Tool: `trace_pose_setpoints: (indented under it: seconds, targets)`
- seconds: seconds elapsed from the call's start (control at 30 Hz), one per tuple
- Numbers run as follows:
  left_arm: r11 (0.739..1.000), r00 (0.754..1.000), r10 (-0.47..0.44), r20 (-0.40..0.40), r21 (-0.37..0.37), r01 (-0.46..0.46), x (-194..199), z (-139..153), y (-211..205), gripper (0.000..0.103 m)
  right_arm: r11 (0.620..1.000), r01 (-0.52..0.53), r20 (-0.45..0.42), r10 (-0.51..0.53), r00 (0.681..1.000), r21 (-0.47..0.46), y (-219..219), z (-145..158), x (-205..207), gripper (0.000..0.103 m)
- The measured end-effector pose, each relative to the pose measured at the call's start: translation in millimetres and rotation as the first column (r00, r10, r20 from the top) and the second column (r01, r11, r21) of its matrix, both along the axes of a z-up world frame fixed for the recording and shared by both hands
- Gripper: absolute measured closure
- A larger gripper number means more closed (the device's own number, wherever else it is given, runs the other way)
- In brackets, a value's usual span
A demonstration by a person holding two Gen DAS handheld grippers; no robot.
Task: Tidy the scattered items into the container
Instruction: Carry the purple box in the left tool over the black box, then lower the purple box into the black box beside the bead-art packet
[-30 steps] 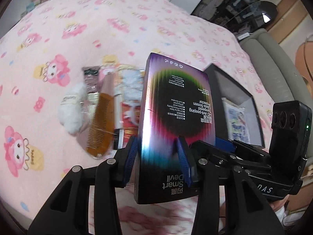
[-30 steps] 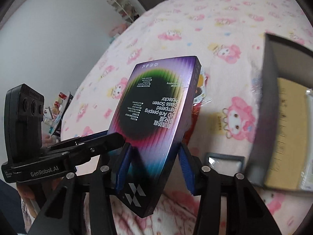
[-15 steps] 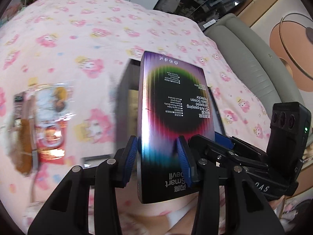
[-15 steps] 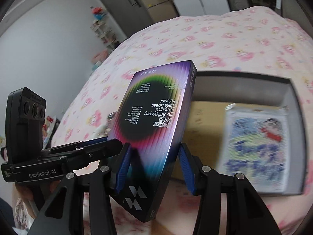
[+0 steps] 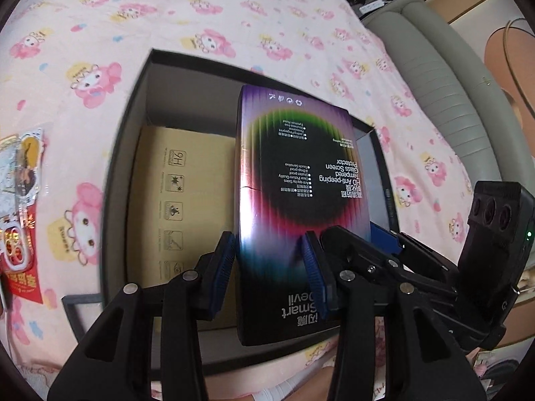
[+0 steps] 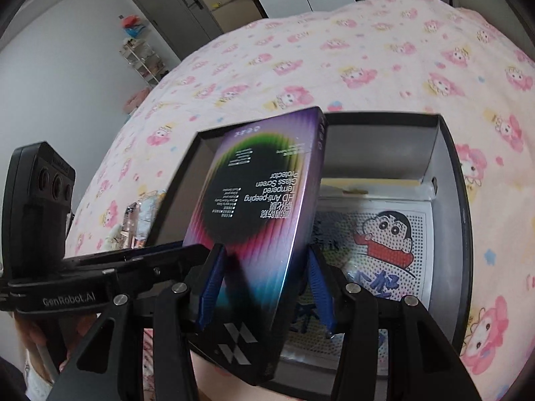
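Note:
A glossy rainbow-and-black screen protector box [image 5: 294,200] is held over the open black container [image 5: 133,107]. My left gripper [image 5: 269,264] is shut on its near end. My right gripper [image 6: 264,284] is shut on the same box [image 6: 264,207], tilted above the container [image 6: 461,180]. Inside the container lie a tan cardboard box [image 5: 180,200] and a cartoon-print packet [image 6: 384,244]. Each gripper's body shows beside the other in its view.
Snack packets [image 5: 20,180] lie on the pink cartoon bedsheet [image 5: 167,10] left of the container; more scattered items [image 6: 133,227] show in the right wrist view. A grey sofa [image 5: 444,93] stands at the right. A door [image 6: 167,10] and a shelf [image 6: 140,56] stand far behind.
Both grippers have carried the box from above the scattered items on the sheet to over the open container. The comb and packets have slid out to the left edge.

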State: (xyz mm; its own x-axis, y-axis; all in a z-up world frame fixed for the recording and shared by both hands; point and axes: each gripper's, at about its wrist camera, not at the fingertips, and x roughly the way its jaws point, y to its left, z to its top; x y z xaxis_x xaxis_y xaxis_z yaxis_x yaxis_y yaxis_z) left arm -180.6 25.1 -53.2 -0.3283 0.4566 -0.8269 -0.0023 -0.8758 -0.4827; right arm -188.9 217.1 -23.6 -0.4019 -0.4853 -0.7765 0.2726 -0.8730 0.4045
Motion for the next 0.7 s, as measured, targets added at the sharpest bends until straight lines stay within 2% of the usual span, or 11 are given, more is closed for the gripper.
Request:
trace_pose_setpoints:
  seconds: [0.1, 0.43, 0.57, 0.7]
  targets:
    - [1.000, 0.999, -0.012, 0.034, -0.001, 0.012, -12.0, -10.3, 4.5, 0.061, 0.999, 0.013, 0.005, -0.014, 1.000, 0.035, 0.8, -7.7, -7.1, 0.059]
    - [0.999, 0.993, 0.002, 0.121, -0.048, 0.004, -13.0, -45.3, 9.5, 0.063, 0.999, 0.038, 0.122, -0.041, 0.992, 0.029, 3.5, -37.0, -14.2, 0.059]
    - [0.998, 0.989, 0.034, 0.142, -0.062, -0.025, -10.9, -49.9, 7.0, 0.064, 0.999, 0.038, 0.175, -0.041, 0.984, 0.020, 1.0, -48.5, -14.1, 0.059]
    - [0.996, 0.989, 0.032, 0.144, -0.083, -0.020, -10.9, -49.8, 7.3, 0.064, 0.999, 0.036, 0.191, -0.039, 0.981, 0.022, -0.8, -50.9, -14.1, 0.059]
